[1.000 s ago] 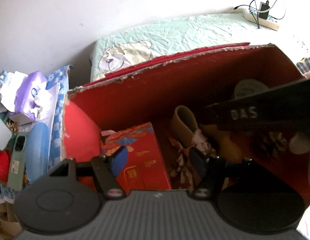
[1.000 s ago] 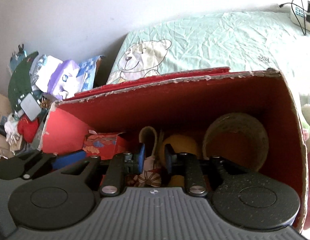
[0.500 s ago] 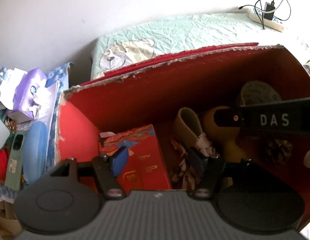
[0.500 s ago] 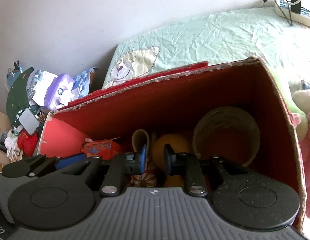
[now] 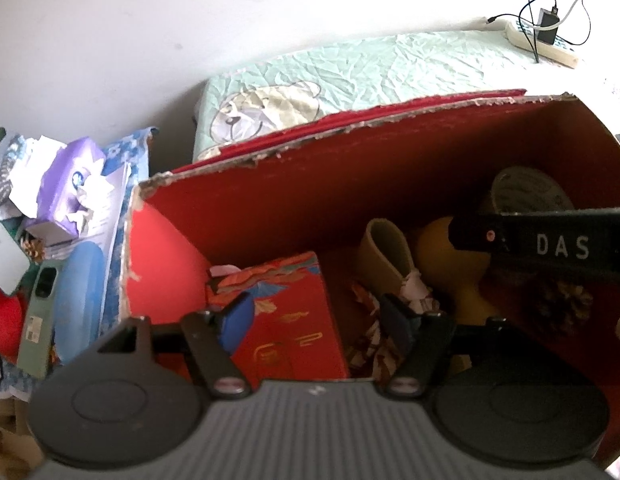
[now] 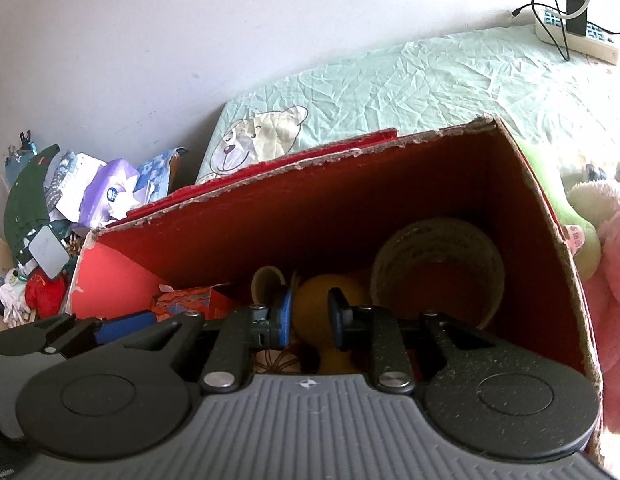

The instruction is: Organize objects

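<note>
A torn red cardboard box [image 5: 237, 216] stands open in front of both grippers. Inside it lie a small red patterned box [image 5: 285, 312], a beige roll with patterned cloth [image 5: 384, 252], a yellow toy [image 5: 438, 248], a tape roll [image 5: 526, 188] and a pine cone [image 5: 566, 304]. My left gripper [image 5: 316, 316] is open over the small red box, and its pads [image 5: 237, 314] stand clear of it. My right gripper [image 6: 312, 316] hangs above the yellow toy [image 6: 310, 300] with a narrow gap between its jaws. The toy shows through that gap, beyond the pads. Its black body [image 5: 550, 244] crosses the left wrist view.
A pale green bedsheet with a bear print [image 5: 350, 76] lies behind the box, with a power strip and charger [image 5: 546, 36] on it. Left of the box sit a heap of papers, a purple packet [image 5: 65, 196], a green phone [image 5: 37, 312] and a blue case. Pink plush [image 6: 614, 292] lies to the right.
The right gripper's body has levelled and drawn slightly right in the left wrist view. The right wrist view has rolled, so the box sits further right. The left gripper has not moved.
</note>
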Tool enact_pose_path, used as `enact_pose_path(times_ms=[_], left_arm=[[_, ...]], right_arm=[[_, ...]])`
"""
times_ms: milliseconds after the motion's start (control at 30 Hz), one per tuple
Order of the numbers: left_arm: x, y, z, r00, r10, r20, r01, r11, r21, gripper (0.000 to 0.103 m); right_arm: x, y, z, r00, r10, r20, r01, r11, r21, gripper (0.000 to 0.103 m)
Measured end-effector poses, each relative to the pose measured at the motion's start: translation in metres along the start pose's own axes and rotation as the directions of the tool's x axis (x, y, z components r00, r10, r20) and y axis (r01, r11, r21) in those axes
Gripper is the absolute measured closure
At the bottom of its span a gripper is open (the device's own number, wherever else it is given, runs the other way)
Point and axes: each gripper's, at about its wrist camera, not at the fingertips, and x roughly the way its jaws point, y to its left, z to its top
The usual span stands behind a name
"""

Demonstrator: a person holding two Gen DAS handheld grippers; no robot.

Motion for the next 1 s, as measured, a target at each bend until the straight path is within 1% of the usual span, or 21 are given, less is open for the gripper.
enact_pose_path(times_ms=[133,167,233,300,367,500,567,667,733,767,900,1000], left_arm=[[0.000,0.000,0.002,1.000,0.003,0.004,-0.003,1.000,-0.014,0.032],[-0.002,0.001,-0.002,1.000,0.005,0.009,-0.005,1.000,-0.021,0.033],[-0.003,0.002,-0.003,1.000,0.005,0.006,-0.005,1.000,-0.030,0.033],[-0.005,0.003,-0.004,1.000,0.025,0.003,-0.025,0.999,-0.047,0.034],[-0.013,0.003,-0.005,0.999,0.048,0.019,-0.046,0.996,-0.075,0.032],[-0.035,0.001,-0.010,0.998,0.054,0.040,-0.049,0.991,-0.127,0.030],[-0.049,-0.005,-0.013,0.995,0.088,0.041,-0.082,0.988,-0.133,0.030],[-0.069,-0.010,-0.020,0.991,0.125,0.042,-0.118,0.982,-0.149,0.027],[-0.084,-0.013,-0.026,0.992,0.120,0.042,-0.111,0.979,-0.172,0.021],[-0.091,-0.014,-0.029,0.992,0.116,0.041,-0.107,0.978,-0.182,0.016],[-0.113,-0.024,-0.042,0.991,0.124,0.043,-0.112,0.973,-0.204,0.014],[-0.124,-0.027,-0.051,0.994,0.106,0.028,-0.096,0.968,-0.232,0.013]], right_arm=[[-0.002,-0.001,-0.001,1.000,-0.008,0.011,0.008,1.000,0.002,0.080],[-0.004,0.000,-0.001,1.000,-0.016,0.013,0.016,1.000,-0.003,0.080],[-0.008,0.001,0.000,0.999,-0.036,0.021,0.036,0.999,-0.022,0.080],[-0.013,0.002,-0.001,0.998,-0.057,0.029,0.058,0.997,-0.055,0.080],[-0.019,0.001,-0.002,0.997,-0.062,0.034,0.065,0.996,-0.068,0.080],[-0.036,-0.002,-0.004,0.998,-0.048,0.027,0.050,0.997,-0.065,0.079],[-0.046,0.000,-0.006,0.998,-0.049,0.031,0.051,0.995,-0.086,0.078],[-0.064,0.001,-0.011,0.999,-0.034,0.036,0.038,0.994,-0.105,0.076],[-0.077,0.002,-0.016,0.999,-0.027,0.040,0.032,0.992,-0.119,0.074],[-0.082,0.002,-0.017,0.999,-0.026,0.045,0.032,0.991,-0.132,0.074],[-0.101,0.004,-0.024,0.999,-0.010,0.050,0.018,0.985,-0.173,0.074],[-0.113,0.004,-0.029,0.999,0.013,0.047,-0.004,0.983,-0.184,0.073]])
